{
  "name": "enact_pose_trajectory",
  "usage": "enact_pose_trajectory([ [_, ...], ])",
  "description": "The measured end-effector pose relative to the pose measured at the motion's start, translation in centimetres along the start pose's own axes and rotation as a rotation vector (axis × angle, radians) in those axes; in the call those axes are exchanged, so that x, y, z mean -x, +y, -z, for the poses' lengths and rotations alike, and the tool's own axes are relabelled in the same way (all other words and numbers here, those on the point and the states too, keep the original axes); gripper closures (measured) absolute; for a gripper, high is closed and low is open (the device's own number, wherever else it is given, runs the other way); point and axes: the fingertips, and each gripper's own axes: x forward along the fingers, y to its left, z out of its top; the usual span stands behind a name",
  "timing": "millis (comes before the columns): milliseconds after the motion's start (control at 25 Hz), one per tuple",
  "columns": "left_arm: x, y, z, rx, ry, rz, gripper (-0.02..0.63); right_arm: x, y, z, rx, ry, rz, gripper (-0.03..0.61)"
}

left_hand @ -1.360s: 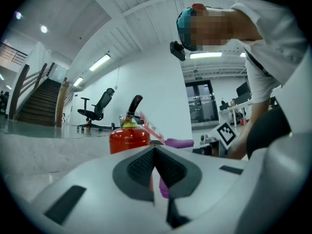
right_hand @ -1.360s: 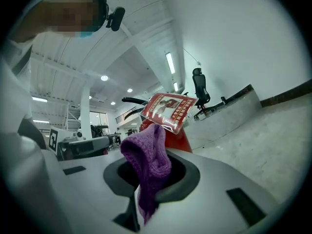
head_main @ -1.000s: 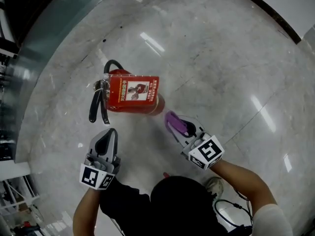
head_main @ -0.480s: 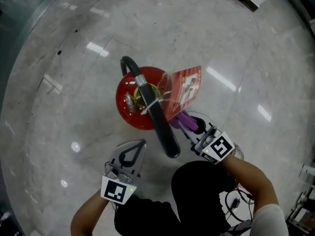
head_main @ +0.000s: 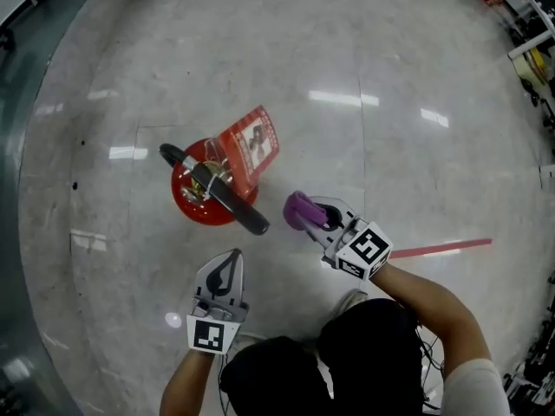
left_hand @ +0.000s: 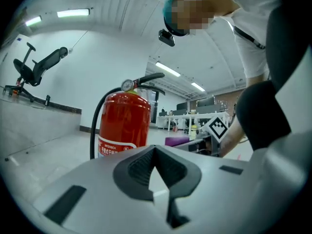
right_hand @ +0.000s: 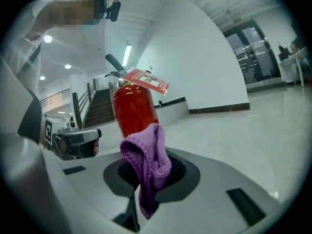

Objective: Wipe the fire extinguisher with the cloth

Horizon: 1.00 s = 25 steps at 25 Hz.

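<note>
The pale polished floor (head_main: 408, 137) is broad and mostly bare. The red fire extinguisher (head_main: 205, 199) stands upright on it, left of centre, in front of the person and a little to their left. By my reading the wiping has not begun and this is the approach.

The right gripper (head_main: 301, 210) hangs just right of the cylinder, apart from it, its jaws closed on the purple cloth (head_main: 299, 207), which bunches up and out above the tips. The left gripper (head_main: 231, 256) sits nearer the person, below the extinguisher, its jaws pressed together with nothing between them.

The next move calls for bringing the cloth leftward until it presses on the red body, then dragging it along the curve. The free gripper could steady the top so the cylinder does not rock or tip.

Several things may get in the way:
- The black handle (head_main: 229, 203) juts toward the right gripper.
- The black hose (left_hand: 97, 126) runs down the far-left side.
- A red inspection tag (head_main: 251, 145) hangs loose off the neck and may snag the cloth.

A thin red strip (head_main: 444, 249) lies on the floor to the right, well clear.
</note>
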Motion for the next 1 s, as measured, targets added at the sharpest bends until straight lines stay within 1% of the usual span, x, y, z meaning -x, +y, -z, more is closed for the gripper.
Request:
enact_pose_trajectory([
  [80,-1.0,0.1,-0.2,0.009,-0.039,-0.012,0.611,0.0,-0.6,1.3,-0.030,-0.033,0.041,0.521],
  [120,-1.4,0.0,-0.6,0.001,-0.056,-0.020,0.611,-0.1,-0.8,1.9,-0.050,-0.047,0.056,0.521],
  [240,-1.9,0.0,-2.3,-0.058,-0.042,-0.028,0.611,-0.5,-0.9,3.5,-0.127,-0.054,0.104,0.521],
  [320,-2.0,-0.2,-2.9,-0.097,0.017,-0.023,0.611,-1.0,-0.7,4.5,-0.173,-0.024,0.122,0.520],
  [400,-1.7,-0.7,-2.3,-0.117,0.078,-0.008,0.611,-1.6,-0.5,5.9,-0.215,-0.008,0.122,0.520],
  [480,-1.6,-0.5,-0.9,-0.115,0.090,0.024,0.611,-3.1,-0.7,7.9,-0.235,-0.012,0.128,0.520],
  [600,-1.8,-0.2,1.1,-0.128,0.052,0.075,0.611,-5.7,-2.0,11.4,-0.265,-0.027,0.151,0.520],
  [720,-1.7,-0.6,1.4,-0.131,0.001,0.116,0.611,-8.0,-3.4,13.6,-0.300,-0.041,0.166,0.520],
  [840,-1.4,-0.6,0.7,-0.127,-0.017,0.145,0.611,-9.5,-4.1,14.4,-0.319,-0.038,0.189,0.520],
  [920,-1.3,-0.5,0.5,-0.125,-0.017,0.148,0.611,-10.2,-4.3,14.6,-0.329,-0.032,0.193,0.520],
  [1000,-1.1,-0.3,0.9,-0.107,-0.011,0.144,0.611,-11.0,-4.3,14.7,-0.336,-0.029,0.185,0.520],
])
